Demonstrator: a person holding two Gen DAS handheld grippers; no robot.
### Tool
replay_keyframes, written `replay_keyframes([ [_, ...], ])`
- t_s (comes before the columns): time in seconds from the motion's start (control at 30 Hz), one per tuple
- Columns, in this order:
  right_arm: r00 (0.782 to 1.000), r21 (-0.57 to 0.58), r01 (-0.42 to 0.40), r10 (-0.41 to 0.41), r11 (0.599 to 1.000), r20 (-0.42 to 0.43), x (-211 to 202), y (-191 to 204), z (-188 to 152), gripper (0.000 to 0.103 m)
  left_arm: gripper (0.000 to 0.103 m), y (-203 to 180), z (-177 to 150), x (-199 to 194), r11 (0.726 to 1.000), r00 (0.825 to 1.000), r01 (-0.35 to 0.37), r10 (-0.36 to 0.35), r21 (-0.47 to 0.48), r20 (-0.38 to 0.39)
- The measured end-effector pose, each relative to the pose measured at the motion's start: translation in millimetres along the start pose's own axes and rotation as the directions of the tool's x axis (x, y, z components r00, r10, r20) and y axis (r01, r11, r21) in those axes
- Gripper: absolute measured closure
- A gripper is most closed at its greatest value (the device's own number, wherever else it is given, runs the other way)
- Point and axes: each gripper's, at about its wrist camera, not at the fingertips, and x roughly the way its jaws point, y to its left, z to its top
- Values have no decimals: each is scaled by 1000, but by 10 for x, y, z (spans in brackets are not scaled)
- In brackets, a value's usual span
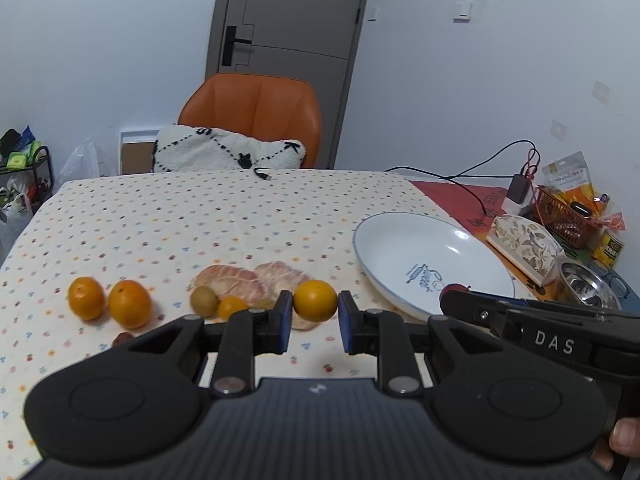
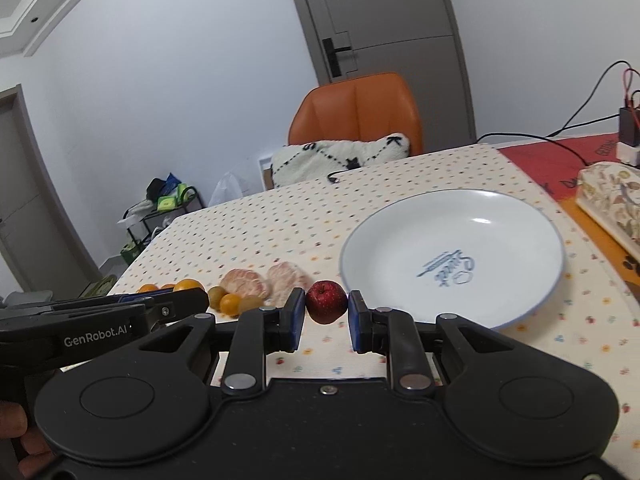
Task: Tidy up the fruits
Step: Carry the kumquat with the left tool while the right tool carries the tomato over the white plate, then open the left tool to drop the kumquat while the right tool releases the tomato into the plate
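My left gripper (image 1: 315, 317) is shut on a small orange (image 1: 315, 301), held just above the dotted tablecloth. My right gripper (image 2: 327, 318) is shut on a small red apple (image 2: 326, 301), left of the white plate (image 2: 520, 216). The plate also shows in the left wrist view (image 1: 400, 240). On the cloth lie two oranges (image 1: 108, 302), a kiwi (image 1: 203, 301), a small orange fruit (image 1: 232, 306) and two peeled pomelo pieces (image 1: 248, 278). The right gripper's side shows in the left wrist view (image 1: 520, 320).
An orange chair (image 1: 256, 112) with a white cushion (image 1: 228, 152) stands behind the table. At the right are a patterned tissue box (image 1: 528, 246), a steel bowl (image 1: 586, 284), a red basket (image 1: 564, 212), a charger and cables (image 1: 516, 192). A small brown fruit (image 1: 122, 338) lies near the front.
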Motion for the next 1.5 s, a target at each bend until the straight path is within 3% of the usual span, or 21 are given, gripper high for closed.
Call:
replay_keyframes([
  [0.67,993,75,114,-116,991,26,-43,-675,3,81,80,-613,122,537,994,997,63,-59,84,-48],
  [1.5,990,71,139,-139,988,-17,311,-1007,73,81,77,-883,166,1302,988,989,57,-36,144,-146],
])
